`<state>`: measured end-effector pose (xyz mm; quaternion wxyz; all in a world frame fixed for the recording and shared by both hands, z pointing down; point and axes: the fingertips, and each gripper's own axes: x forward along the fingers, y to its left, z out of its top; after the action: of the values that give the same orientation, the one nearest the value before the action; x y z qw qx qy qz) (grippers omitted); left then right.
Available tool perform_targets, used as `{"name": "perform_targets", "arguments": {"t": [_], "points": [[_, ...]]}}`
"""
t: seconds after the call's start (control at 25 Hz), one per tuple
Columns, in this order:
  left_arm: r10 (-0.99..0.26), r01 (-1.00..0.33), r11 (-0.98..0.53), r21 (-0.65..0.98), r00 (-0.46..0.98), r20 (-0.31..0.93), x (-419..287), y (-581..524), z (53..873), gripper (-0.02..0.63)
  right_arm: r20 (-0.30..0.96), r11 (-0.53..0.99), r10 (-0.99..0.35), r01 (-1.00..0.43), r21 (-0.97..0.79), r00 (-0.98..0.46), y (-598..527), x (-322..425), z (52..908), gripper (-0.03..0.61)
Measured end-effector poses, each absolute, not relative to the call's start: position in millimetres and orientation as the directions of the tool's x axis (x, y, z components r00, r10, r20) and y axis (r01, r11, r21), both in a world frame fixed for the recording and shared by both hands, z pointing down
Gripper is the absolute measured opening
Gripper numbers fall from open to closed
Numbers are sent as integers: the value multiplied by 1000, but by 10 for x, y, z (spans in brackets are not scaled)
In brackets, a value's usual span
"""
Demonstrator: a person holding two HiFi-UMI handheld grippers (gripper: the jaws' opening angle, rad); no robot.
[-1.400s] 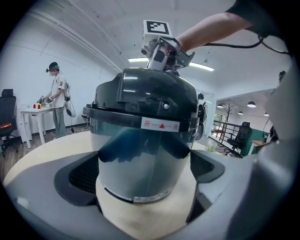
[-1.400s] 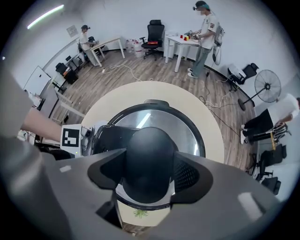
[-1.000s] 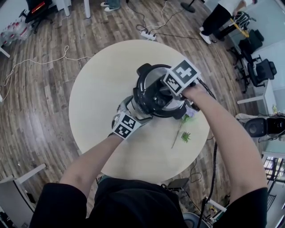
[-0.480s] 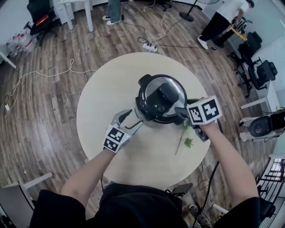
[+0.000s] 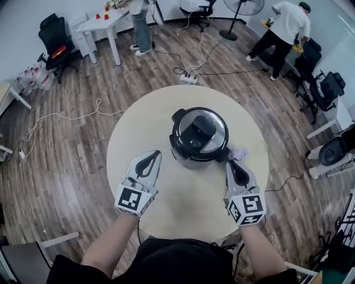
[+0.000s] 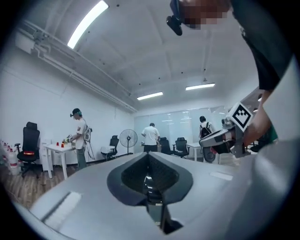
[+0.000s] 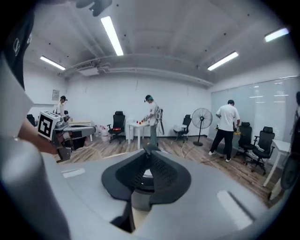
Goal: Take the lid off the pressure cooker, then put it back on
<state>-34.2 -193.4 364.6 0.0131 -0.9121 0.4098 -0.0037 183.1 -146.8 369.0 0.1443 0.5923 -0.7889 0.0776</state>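
The black and silver pressure cooker [image 5: 198,136] stands in the middle of the round beige table [image 5: 161,111], with its lid [image 5: 206,126] sitting on it. Both grippers are held up near me, apart from the cooker and pointing roughly level. My left gripper [image 5: 151,159] is to the cooker's left, jaws shut with nothing in them; the left gripper view shows its tips [image 6: 150,155] meeting. My right gripper [image 5: 232,166] is at the cooker's right front. Its jaws are closing, the tips [image 7: 151,149] touching, with nothing between them. Neither gripper view shows the cooker.
A small purple flower sprig [image 5: 240,153] lies on the table right of the cooker. Cables and a power strip [image 5: 187,79] run over the wooden floor behind the table. Office chairs [image 5: 55,44], a white table [image 5: 102,22], a fan [image 5: 245,6] and people stand further back.
Both grippers have drawn back from the cooker toward me and risen. The left jaws, wide open beside the cooker before, have shut; the right jaws have closed too. The lid stays on.
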Motion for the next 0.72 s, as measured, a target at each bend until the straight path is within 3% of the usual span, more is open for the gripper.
{"name": "perform_targets", "arguments": {"t": [0.4, 0.72], "points": [[-770, -776, -627, -65, 630, -102, -319, -1569, 3011, 2, -28, 170, -985, -985, -22, -169, -895, 1971, 3272, 9], [-769, -775, -627, -79, 632, -101, -208, -1445, 2927, 2, -35, 118, -992, -993, -9, -118, -746, 2146, 3273, 6]]}}
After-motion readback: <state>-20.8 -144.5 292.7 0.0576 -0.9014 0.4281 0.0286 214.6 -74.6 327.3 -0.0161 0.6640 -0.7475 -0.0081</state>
